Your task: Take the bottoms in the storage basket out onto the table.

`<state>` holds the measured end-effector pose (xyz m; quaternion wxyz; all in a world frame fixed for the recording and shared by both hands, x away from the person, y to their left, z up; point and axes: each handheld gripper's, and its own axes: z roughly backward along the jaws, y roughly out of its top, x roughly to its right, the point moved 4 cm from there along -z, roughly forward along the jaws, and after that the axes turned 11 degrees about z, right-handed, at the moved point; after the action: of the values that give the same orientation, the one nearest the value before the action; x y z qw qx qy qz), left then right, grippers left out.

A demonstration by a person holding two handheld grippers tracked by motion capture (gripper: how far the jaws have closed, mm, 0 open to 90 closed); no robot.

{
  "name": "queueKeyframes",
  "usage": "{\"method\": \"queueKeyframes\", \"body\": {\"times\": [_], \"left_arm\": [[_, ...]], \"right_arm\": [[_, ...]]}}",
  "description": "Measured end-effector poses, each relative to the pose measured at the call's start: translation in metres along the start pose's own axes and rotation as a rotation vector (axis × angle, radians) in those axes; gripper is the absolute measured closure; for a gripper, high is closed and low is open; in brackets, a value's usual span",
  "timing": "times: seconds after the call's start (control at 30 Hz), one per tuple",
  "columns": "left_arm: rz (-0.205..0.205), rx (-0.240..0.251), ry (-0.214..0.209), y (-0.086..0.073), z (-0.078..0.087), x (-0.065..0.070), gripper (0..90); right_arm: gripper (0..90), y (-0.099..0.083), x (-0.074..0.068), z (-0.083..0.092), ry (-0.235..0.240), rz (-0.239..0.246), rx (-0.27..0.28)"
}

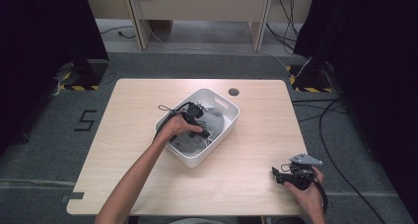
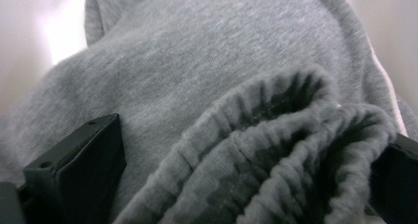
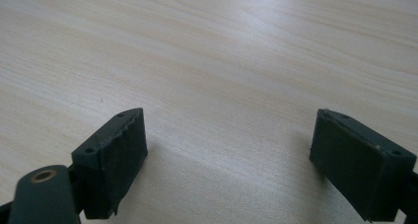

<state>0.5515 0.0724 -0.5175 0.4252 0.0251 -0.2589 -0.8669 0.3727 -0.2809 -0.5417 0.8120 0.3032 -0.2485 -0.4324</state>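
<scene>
A grey sweatshirt-like garment (image 2: 207, 86) is lying bunched inside the white plastic bin (image 1: 224, 125), which is sitting near the middle of the light wooden table (image 1: 256, 165). The person's left gripper (image 1: 194, 118) is reaching down into the bin, and in the left gripper view its black jaws are standing wide apart on either side of the garment's ribbed cuff (image 2: 276, 150), with the fabric pressing between them but not clamped. The right gripper (image 1: 283, 174) is resting near the table's right front corner, well apart from the bin; in the right gripper view its jaws are spreading open over bare wood.
</scene>
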Motion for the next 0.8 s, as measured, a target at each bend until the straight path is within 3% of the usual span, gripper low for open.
{"method": "queueKeyframes", "body": {"times": [0.07, 0.23, 0.3, 0.33, 0.43, 0.53, 0.6, 0.8], "left_arm": [[0.04, -0.012, -0.031, -0.001, 0.0, -0.002, 3.6], [0.062, -0.027, -0.048, -0.002, 0.004, -0.002, 18.4], [0.062, -0.027, -0.063, -0.002, 0.005, -0.002, 29.8], [0.062, -0.027, -0.096, -0.003, 0.007, -0.001, 36.6], [0.04, -0.02, -0.115, -0.004, 0.009, -0.001, 47.6], [0.038, -0.017, -0.121, -0.004, 0.011, -0.002, 52.5], [0.008, -0.007, -0.106, -0.003, 0.012, 0.001, 53.3], [-0.03, -0.004, -0.071, -0.002, 0.02, 0.006, 57.3]], "right_arm": [[14.7, 0.0, 0.0, 0.0, 0.0, 0.0, 0.0], [14.7, 0.0, 0.0, 0.0, 0.0, 0.001, 0.0], [14.7, 0.0, 0.0, 0.0, 0.0, 0.001, 0.001], [14.7, 0.0, 0.0, 0.0, 0.0, 0.001, 0.0], [14.7, 0.0, 0.0, 0.0, 0.001, -0.001, 0.001], [14.7, 0.0, 0.0, 0.0, 0.001, 0.001, 0.001], [14.7, 0.0, 0.0, 0.0, 0.002, 0.0, 0.002], [14.7, 0.0, 0.0, -0.001, 0.002, 0.0, 0.002]]}}
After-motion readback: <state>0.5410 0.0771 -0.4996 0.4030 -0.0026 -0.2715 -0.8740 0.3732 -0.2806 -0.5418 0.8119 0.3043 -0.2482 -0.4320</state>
